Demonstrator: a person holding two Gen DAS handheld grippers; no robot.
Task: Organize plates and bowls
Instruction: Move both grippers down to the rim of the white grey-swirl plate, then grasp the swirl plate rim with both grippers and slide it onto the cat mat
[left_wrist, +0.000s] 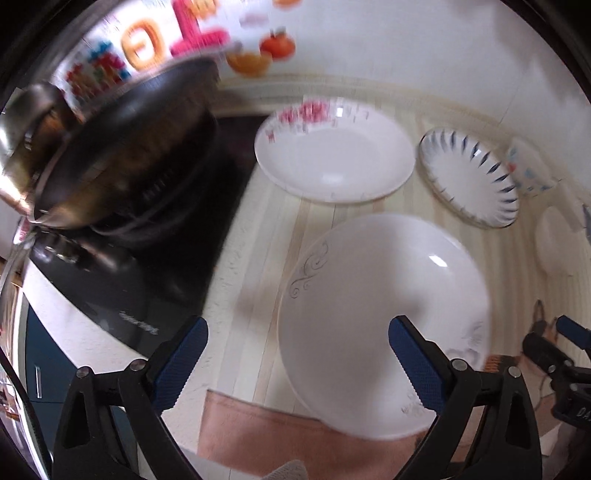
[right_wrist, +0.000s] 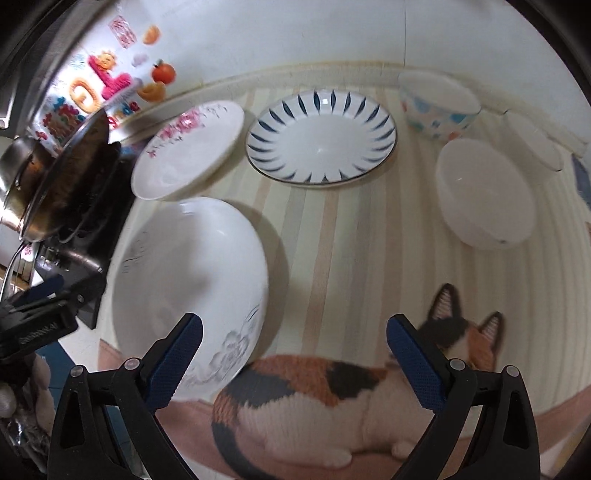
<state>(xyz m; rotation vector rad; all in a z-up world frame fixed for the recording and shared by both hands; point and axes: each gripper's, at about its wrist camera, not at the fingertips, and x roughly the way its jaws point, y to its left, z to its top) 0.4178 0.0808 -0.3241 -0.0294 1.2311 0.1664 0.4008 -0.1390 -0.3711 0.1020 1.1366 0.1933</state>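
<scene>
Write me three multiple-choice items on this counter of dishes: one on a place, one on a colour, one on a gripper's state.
1. What lies directly behind the large white plate?
A. pink-flowered plate
B. plain white bowl
C. dotted bowl

2. The rays on the striped plate are:
A. red
B. dark blue
C. green

3. The right gripper is:
A. shut on a plate
B. open, empty
C. shut on a bowl

Answers: 1 A, the pink-flowered plate sits just beyond it. 2 B, dark blue strokes ring the rim. 3 B, its jaws stand wide apart with nothing between.

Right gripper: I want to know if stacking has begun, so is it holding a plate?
No, the right gripper is open and empty above the striped counter.
</scene>
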